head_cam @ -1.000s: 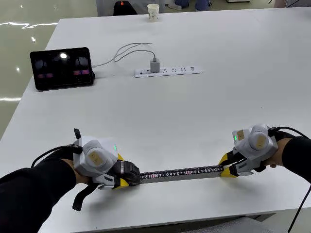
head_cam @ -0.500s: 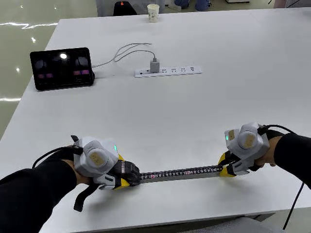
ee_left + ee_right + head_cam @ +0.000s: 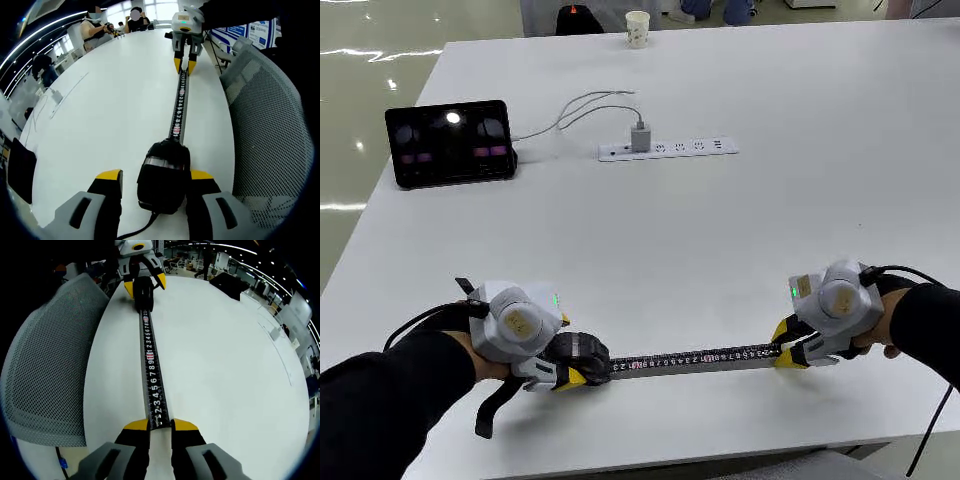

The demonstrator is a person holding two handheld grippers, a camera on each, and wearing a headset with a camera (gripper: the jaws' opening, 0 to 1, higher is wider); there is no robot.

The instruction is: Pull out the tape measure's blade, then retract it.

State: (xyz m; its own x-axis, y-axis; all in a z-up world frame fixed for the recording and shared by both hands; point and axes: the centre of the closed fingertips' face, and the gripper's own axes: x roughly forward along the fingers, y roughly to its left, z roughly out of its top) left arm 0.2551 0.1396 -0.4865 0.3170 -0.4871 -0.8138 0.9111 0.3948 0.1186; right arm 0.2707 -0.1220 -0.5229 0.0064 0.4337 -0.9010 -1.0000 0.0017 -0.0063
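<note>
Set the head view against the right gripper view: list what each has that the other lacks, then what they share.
Head view: a paper cup at the table's far edge, a charger plugged into the power strip, and the hand around the right gripper.
Right gripper view: a grey mesh chair back beside the table.
Shared: the blade stretched flat on the white table, its black case between the left gripper's fingers, its end pinched by the right.

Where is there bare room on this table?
The table is bare between the power strip and the pulled-out blade, and on its right side. Crowded: the near edge, with left gripper on the tape measure and right gripper on the blade; far left, the tablet and cable.
</note>
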